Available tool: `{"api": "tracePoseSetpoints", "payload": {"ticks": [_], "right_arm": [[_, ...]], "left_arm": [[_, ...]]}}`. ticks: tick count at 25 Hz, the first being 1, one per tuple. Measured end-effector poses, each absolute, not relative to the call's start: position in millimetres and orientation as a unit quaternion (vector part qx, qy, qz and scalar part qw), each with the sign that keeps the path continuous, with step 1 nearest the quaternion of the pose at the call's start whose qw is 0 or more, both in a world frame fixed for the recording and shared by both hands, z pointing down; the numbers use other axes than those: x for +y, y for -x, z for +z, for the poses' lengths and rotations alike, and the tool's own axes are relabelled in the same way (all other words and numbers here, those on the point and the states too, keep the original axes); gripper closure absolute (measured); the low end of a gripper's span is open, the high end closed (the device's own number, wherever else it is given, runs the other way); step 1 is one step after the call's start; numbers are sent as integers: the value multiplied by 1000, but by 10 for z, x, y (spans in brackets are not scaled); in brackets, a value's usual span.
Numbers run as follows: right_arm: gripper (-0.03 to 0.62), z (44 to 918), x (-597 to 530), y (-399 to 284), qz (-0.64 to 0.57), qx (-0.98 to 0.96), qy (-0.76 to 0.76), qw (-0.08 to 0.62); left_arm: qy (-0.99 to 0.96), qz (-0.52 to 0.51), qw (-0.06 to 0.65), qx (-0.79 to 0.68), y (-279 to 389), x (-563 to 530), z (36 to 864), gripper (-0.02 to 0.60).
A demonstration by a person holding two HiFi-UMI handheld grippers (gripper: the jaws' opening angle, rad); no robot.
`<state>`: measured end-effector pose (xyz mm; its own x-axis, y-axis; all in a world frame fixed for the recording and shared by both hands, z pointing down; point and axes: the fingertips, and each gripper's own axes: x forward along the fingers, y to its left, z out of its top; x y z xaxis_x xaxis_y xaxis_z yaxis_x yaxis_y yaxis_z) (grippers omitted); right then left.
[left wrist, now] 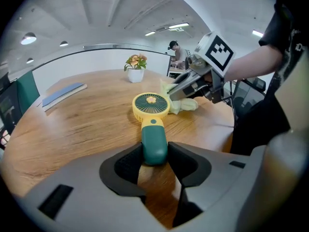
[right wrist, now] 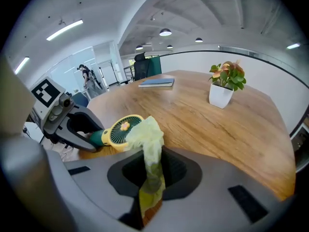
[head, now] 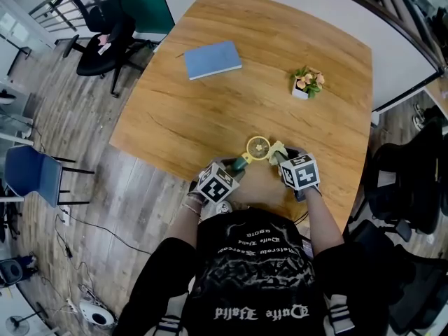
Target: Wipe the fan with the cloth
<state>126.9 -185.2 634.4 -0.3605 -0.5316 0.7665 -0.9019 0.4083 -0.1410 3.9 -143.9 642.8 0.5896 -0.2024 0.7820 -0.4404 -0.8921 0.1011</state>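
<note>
A small hand fan (left wrist: pixel 151 106) with a round yellow head and a dark green handle (left wrist: pixel 154 144) is held just above the wooden table (head: pixel 210 103). My left gripper (left wrist: pixel 155 161) is shut on that handle. The fan (head: pixel 256 147) shows near the table's front edge in the head view, and the fan (right wrist: pixel 120 131) appears again in the right gripper view. My right gripper (right wrist: pixel 152 170) is shut on a pale yellow cloth (right wrist: pixel 148 144), whose bunched end lies against the right side of the fan's head. In the left gripper view the cloth (left wrist: pixel 182 104) peeks out behind the fan, under the right gripper (left wrist: pixel 190 87).
A blue notebook (head: pixel 212 59) lies at the table's far left. A small potted plant (head: pixel 306 82) in a white pot stands at the far right. Office chairs (head: pixel 105 30) stand around the table, and the table's near edge is just under my grippers.
</note>
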Motion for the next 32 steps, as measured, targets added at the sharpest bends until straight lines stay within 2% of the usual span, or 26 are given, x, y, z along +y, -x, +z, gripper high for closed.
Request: {"api": "tracePoseSetpoints", "payload": {"ticks": [10, 17, 22, 28, 32], "right_arm": [[542, 6409, -2073, -1233, 330, -787, -394, 342], [543, 6403, -2164, -1092, 355, -806, -309, 359], [545, 6342, -2308, -916, 327, -816, -279, 386], [546, 6287, -2331, -698, 249, -823, -200, 470], [546, 6284, -2297, -478, 246, -828, -165, 475]], "left_arm": [[-884, 444, 99, -108, -17, -1375, 6432, 393], [-880, 460, 92, -72, 11, -1359, 6432, 393], [-870, 480, 98, -52, 3, -1367, 6425, 393], [-862, 495, 99, -47, -5, -1372, 6442, 393], [-860, 499, 96, -42, -14, -1363, 6410, 394]]}}
